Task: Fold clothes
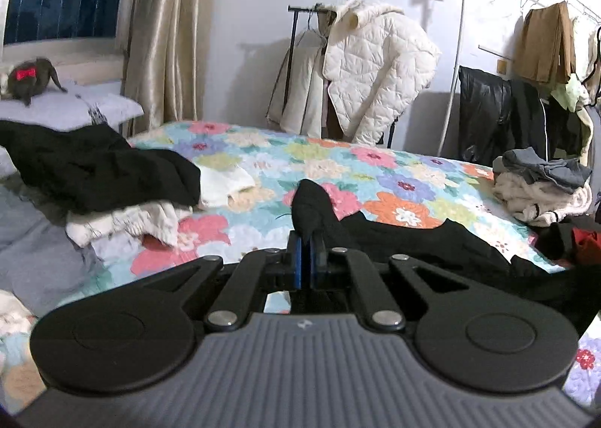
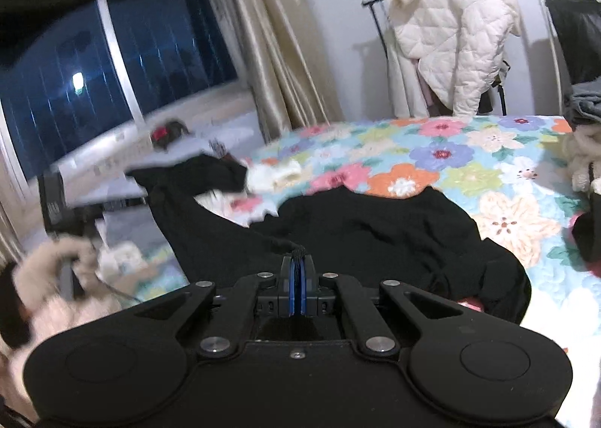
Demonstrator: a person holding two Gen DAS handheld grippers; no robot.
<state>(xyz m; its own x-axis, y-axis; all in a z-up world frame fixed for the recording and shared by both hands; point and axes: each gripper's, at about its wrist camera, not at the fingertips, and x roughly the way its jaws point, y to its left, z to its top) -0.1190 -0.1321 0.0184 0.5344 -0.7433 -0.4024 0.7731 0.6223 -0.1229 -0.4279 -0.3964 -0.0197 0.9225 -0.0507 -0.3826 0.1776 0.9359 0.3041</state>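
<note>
Covering most of the middle of both frames, the bed [image 1: 375,165] carries a floral quilt in pink, orange, blue and green. A dark window [image 2: 124,64] fills the upper left of the right wrist view, with a beige curtain [image 1: 161,33] hanging beside it. A white quilted jacket [image 1: 372,67] hangs on a black rack at upper centre of the left wrist view.

The black garment [image 2: 375,236] lies spread across the quilt at frame centre in the right wrist view, partly lifted at two points. A pile of black and white clothes [image 1: 112,180] sits at the left of the left wrist view. A smaller stack of grey and cream clothes [image 1: 541,184] sits at the right edge.

The left hand-held gripper [image 1: 307,240] is closed, its blue pads clamped on a raised peak of the black garment at lower centre of its frame. The right hand-held gripper [image 2: 298,259] is likewise closed, pinching a bunched edge of the same garment at lower centre of its frame.
</note>
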